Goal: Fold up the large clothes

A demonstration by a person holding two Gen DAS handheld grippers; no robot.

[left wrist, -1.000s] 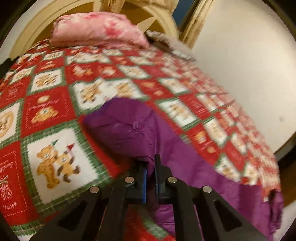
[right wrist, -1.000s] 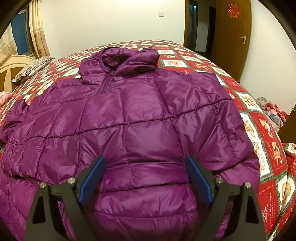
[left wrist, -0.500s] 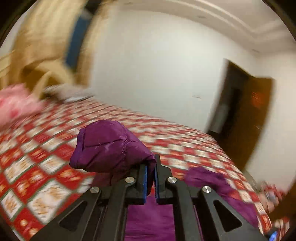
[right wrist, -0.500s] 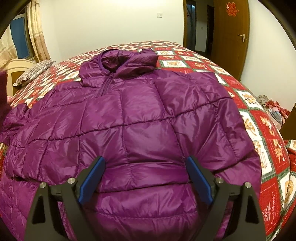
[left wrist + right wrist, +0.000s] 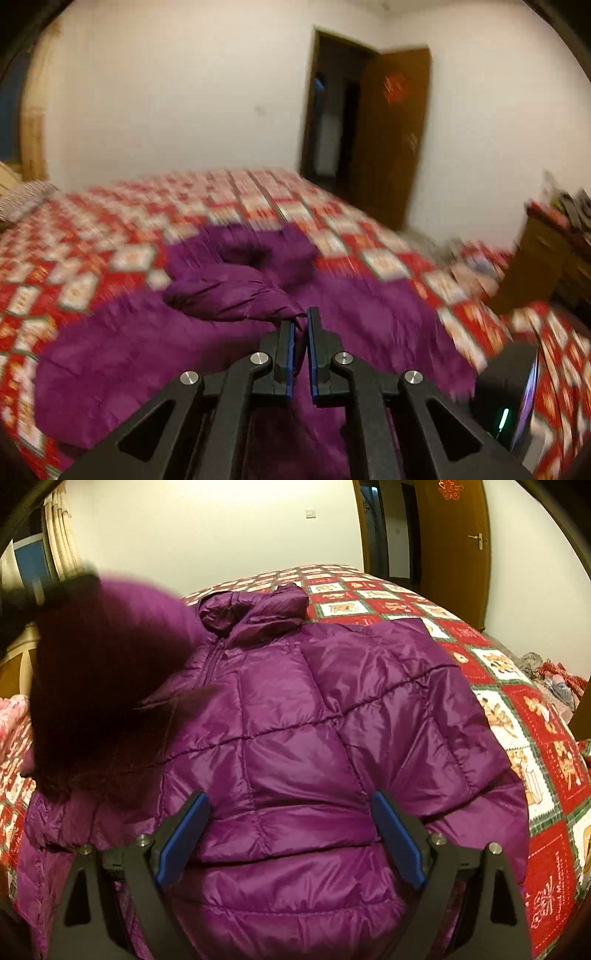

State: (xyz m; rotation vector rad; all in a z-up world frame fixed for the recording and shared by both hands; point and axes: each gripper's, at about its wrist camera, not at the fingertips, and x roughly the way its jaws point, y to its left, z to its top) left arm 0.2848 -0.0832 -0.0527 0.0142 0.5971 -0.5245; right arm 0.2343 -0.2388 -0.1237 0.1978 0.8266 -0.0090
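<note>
A purple quilted down jacket [image 5: 295,731] lies front up on the bed, collar [image 5: 255,605] at the far end. My left gripper [image 5: 301,325] is shut on the jacket's sleeve [image 5: 229,291], which hangs lifted above the jacket body [image 5: 369,325]. In the right wrist view that raised sleeve [image 5: 107,672] shows as a dark blurred mass over the jacket's left side. My right gripper [image 5: 291,834] stands open just above the lower part of the jacket, with nothing pinched between its blue pads [image 5: 399,842].
A red, white and green patchwork bedspread [image 5: 517,716] covers the bed. A pink pillow [image 5: 14,716] lies at the left by the headboard. A brown door [image 5: 458,546] stands at the far right. Clothes are piled [image 5: 554,675] off the bed's right side.
My left gripper has swung the sleeve up off the bedspread and across, from facing the headboard to facing the door. The sleeve has come into the right wrist view. The right gripper stayed put.
</note>
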